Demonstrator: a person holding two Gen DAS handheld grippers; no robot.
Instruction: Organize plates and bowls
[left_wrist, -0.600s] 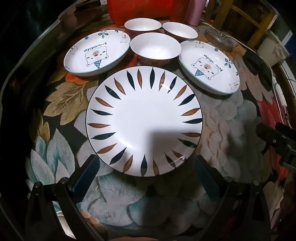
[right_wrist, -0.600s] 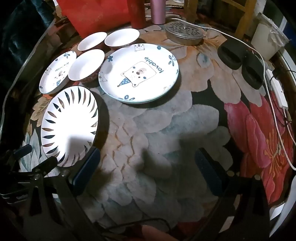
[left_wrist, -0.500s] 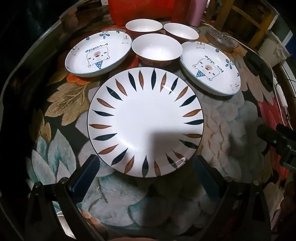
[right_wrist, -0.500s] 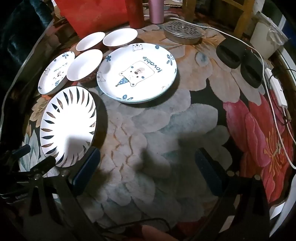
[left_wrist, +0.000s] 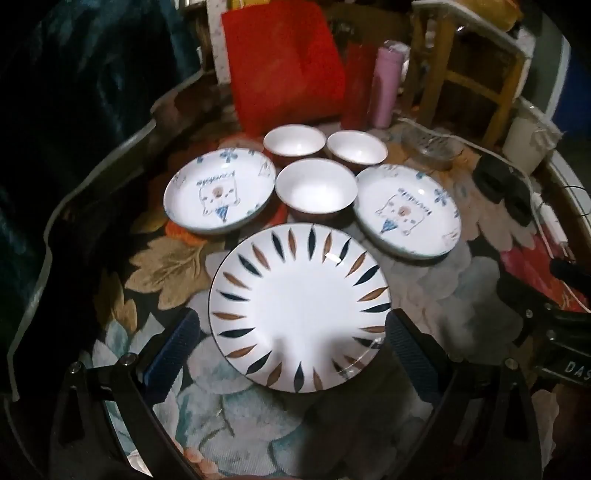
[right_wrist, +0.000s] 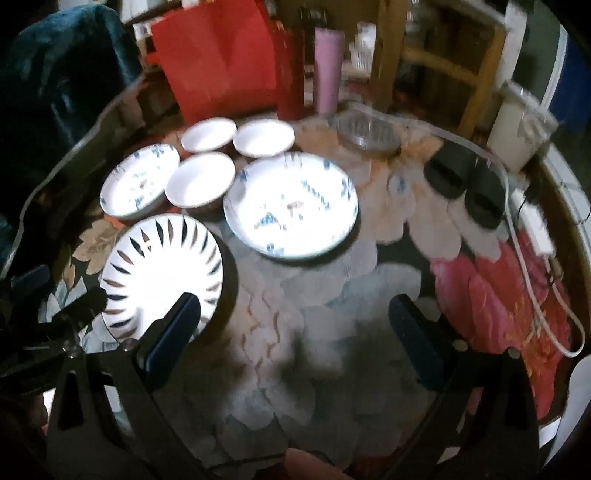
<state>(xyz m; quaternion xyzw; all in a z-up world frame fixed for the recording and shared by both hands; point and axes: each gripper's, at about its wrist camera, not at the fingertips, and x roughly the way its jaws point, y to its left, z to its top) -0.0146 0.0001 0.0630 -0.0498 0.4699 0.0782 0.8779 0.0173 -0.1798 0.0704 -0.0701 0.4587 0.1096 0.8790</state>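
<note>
A white plate with a ring of dark and brown leaf marks (left_wrist: 301, 310) lies flat on the flowered tabletop. Behind it stand three white bowls (left_wrist: 316, 190), flanked by a bear-print plate on the left (left_wrist: 219, 201) and another on the right (left_wrist: 408, 212). My left gripper (left_wrist: 291, 350) hovers open above the leaf plate's near half and holds nothing. My right gripper (right_wrist: 295, 332) is open over bare tabletop, to the right of the leaf plate (right_wrist: 159, 273) and in front of the right bear plate (right_wrist: 291, 203).
A red bag (left_wrist: 284, 62), a red bottle (right_wrist: 290, 66) and a pink bottle (left_wrist: 386, 85) stand at the table's far side. A round metal dish (right_wrist: 369, 129), two black pads (right_wrist: 461, 181) and a white power strip with cable (right_wrist: 535, 229) sit on the right. A wooden chair (left_wrist: 469, 59) stands behind.
Both views have drawn back and tipped up: the dishes sit lower and smaller, and more of the room behind shows. Both grippers stay open and no dish has moved.
</note>
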